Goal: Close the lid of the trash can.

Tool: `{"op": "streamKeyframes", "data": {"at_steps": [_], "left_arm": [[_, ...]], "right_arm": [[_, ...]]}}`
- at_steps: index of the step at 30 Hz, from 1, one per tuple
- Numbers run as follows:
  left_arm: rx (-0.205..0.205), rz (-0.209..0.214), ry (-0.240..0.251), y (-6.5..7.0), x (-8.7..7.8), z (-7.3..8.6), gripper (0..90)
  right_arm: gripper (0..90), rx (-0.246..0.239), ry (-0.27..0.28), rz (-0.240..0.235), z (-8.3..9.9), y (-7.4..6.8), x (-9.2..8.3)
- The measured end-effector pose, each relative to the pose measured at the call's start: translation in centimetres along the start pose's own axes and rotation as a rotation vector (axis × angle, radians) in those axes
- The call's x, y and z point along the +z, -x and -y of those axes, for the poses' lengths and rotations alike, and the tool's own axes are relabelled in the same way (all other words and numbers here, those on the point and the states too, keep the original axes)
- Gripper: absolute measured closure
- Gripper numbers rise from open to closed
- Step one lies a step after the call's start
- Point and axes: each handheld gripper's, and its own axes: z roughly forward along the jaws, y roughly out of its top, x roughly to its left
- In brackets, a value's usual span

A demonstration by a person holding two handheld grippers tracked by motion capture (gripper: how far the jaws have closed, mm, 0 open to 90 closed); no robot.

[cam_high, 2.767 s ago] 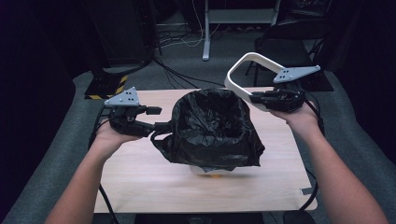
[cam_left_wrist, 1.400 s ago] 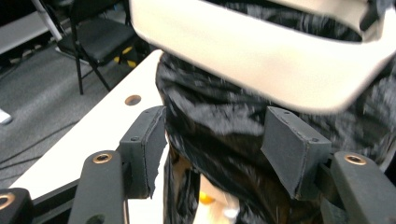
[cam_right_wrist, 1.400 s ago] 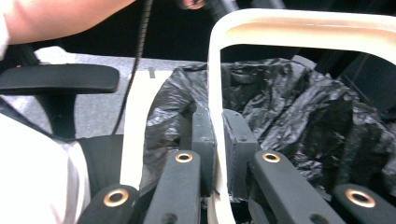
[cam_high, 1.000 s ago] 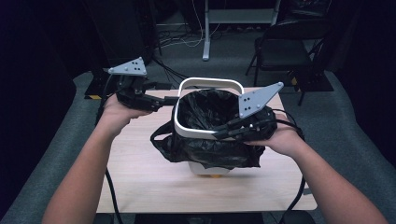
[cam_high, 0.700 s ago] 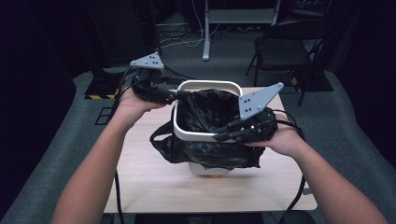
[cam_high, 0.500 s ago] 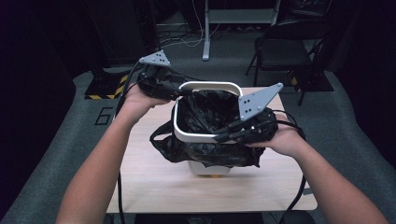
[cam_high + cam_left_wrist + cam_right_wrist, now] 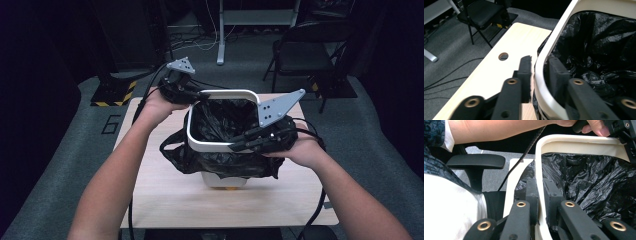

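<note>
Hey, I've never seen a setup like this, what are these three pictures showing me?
A person holds a handheld two-jaw gripper in each hand. The high view looks down on a wooden table. On it stands a small white bin lined with a black bag, topped by a white rim ring. The other two pictures come from cameras riding on the grippers. The left gripper has just been closing and straddles the ring's far corner. The right gripper clamps its near side.

dim room, lit tabletop, dark surroundings, soft blur throughout.
</note>
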Motion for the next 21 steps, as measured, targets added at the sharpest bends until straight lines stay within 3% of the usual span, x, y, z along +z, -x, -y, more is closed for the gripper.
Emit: {"op": "streamKeyframes", "data": {"at_steps": [8,15,21], "left_arm": [[-0.008,-0.004,0.012,0.1,-0.1,0.1,77.9],[-0.006,-0.022,0.039,0.1,-0.9,0.2,78.3],[-0.011,-0.027,0.033,-0.1,-0.9,0.7,78.5]], "right_arm": [[78.5,0.003,-0.012,0.049,0.9,-0.5,-0.4],[81.7,-0.013,-0.021,0.024,0.3,-0.5,-0.1],[81.9,-0.004,-0.031,0.012,0.0,-0.3,0.5]]}}
